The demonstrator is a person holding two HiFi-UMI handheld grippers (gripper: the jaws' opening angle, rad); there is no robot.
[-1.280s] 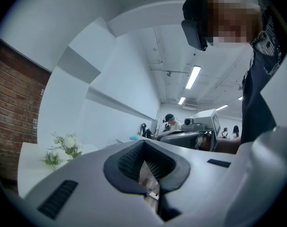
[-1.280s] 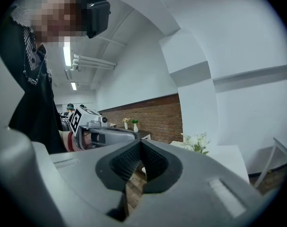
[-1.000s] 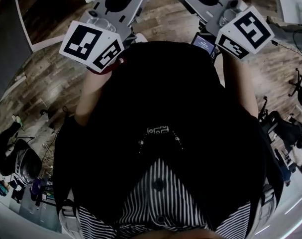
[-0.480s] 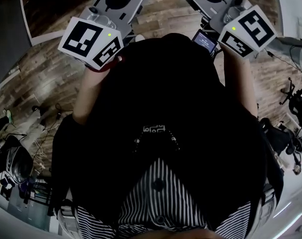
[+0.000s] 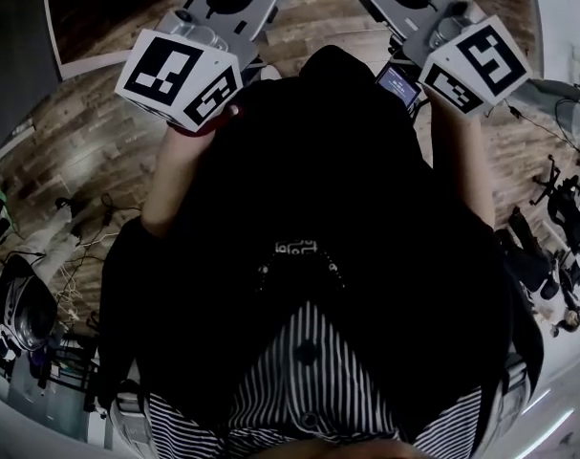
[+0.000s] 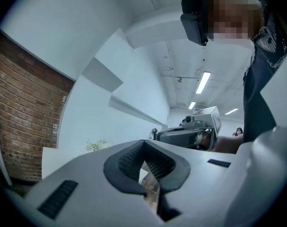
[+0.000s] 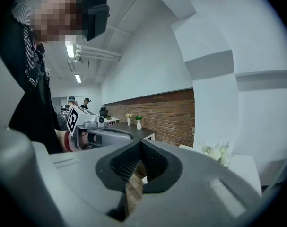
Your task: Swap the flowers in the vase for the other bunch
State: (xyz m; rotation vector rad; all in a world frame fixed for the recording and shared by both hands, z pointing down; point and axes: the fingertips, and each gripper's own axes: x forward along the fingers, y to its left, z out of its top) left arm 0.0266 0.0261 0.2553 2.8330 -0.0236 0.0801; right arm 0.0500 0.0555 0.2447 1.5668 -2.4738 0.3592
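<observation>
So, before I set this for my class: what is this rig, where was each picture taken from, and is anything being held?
There is no robot: a person holds a gripper in each hand. The head view looks down from a camera on the person's head, showing their dark top, the wooden floor and both tools raised in front. The other two pictures come from cameras riding on the tools. The left gripper and right gripper both have their jaws together, with nothing between them. The patterned cube is part of the left gripper. Ahead, a bunch of white flowers stands on a white table.
</observation>
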